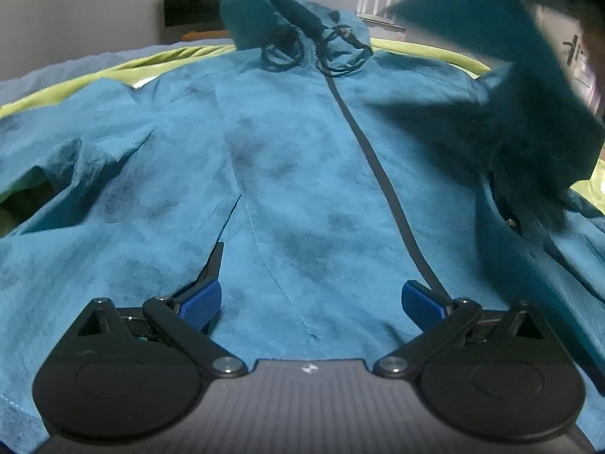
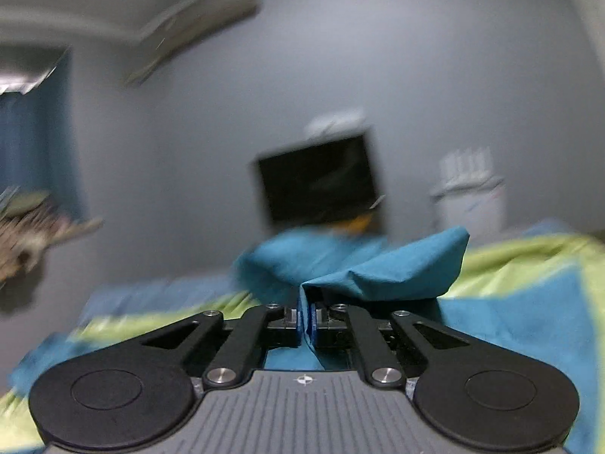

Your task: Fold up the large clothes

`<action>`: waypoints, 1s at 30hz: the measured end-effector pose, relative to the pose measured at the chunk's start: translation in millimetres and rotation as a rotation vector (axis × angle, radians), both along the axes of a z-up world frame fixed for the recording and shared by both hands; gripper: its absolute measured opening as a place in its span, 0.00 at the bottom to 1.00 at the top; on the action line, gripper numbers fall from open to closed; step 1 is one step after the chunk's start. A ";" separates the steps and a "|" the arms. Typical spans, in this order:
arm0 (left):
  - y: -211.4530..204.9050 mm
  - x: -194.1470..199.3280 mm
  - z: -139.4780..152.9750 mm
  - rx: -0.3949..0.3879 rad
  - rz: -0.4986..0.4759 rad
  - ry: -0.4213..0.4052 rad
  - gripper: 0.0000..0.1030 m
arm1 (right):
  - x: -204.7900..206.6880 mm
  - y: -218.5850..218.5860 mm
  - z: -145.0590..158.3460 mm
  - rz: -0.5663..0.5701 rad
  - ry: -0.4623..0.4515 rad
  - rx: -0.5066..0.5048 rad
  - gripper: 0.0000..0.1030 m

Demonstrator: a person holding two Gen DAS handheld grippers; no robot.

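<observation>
Grey walls and a dark wall screen point(image 2: 321, 181) back a lime-green bedsheet point(image 1: 423, 50), on which the teal zip-front hooded jacket point(image 1: 295, 159) lies face up, hood farthest from the left gripper point(image 1: 312, 300). That gripper hovers low over the hem, blue pads wide apart, holding nothing. The right gripper point(image 2: 307, 321) is clamped on a pinch of teal cloth, seemingly the sleeve point(image 1: 529, 87) lifted up beyond and right of the left tongs. Folding looks barely begun: one sleeve is coming inward, while the other sleeve, the hood and the body lie unfolded. Green sheet shows past both shoulders, leaving room there.
</observation>
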State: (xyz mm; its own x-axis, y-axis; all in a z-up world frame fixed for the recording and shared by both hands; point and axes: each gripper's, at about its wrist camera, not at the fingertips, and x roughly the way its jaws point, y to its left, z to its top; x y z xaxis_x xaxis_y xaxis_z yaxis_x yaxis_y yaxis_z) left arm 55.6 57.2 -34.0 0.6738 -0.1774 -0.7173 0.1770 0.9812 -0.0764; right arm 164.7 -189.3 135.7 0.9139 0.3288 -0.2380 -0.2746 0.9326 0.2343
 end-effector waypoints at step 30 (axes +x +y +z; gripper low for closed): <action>-89.9 75.4 59.1 0.173 -0.075 -0.052 1.00 | -99.7 -136.9 -130.6 -0.090 0.207 0.047 0.80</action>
